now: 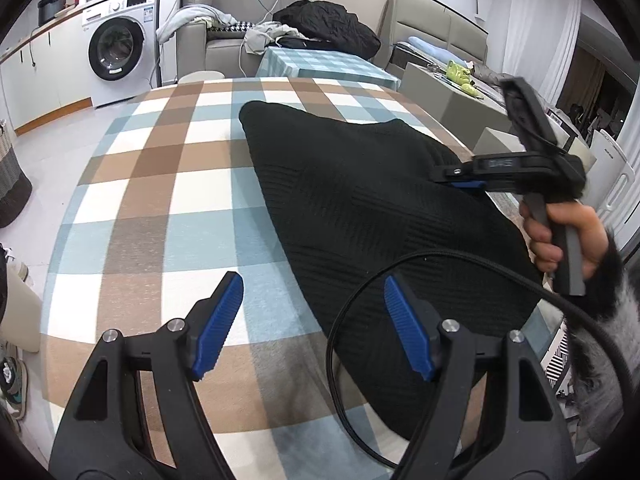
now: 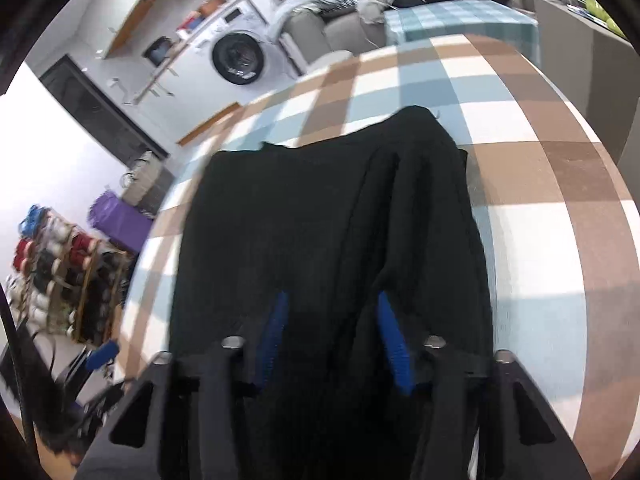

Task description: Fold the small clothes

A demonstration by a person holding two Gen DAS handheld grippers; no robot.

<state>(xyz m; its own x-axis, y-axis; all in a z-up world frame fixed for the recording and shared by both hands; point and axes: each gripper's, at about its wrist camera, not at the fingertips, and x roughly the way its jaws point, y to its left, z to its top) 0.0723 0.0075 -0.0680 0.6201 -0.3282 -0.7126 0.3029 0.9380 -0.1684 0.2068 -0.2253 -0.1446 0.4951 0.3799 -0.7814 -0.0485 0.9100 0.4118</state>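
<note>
Your black knitted garment (image 1: 380, 216) lies spread on the checked tablecloth (image 1: 168, 184), toward the side of the table away from the washing machine (image 1: 120, 44). Your left gripper (image 1: 314, 324) hangs over the garment's near edge with its blue pads (image 1: 220, 320) standing wide apart and nothing between them, one pad over bare cloth and the other over the knit. Your right gripper (image 2: 332, 340) sits low over the garment on its far side from the washing machine, jaws narrowly parted with black fabric bunched between them, but the blur keeps you from telling whether the pads actually press on it.
</note>
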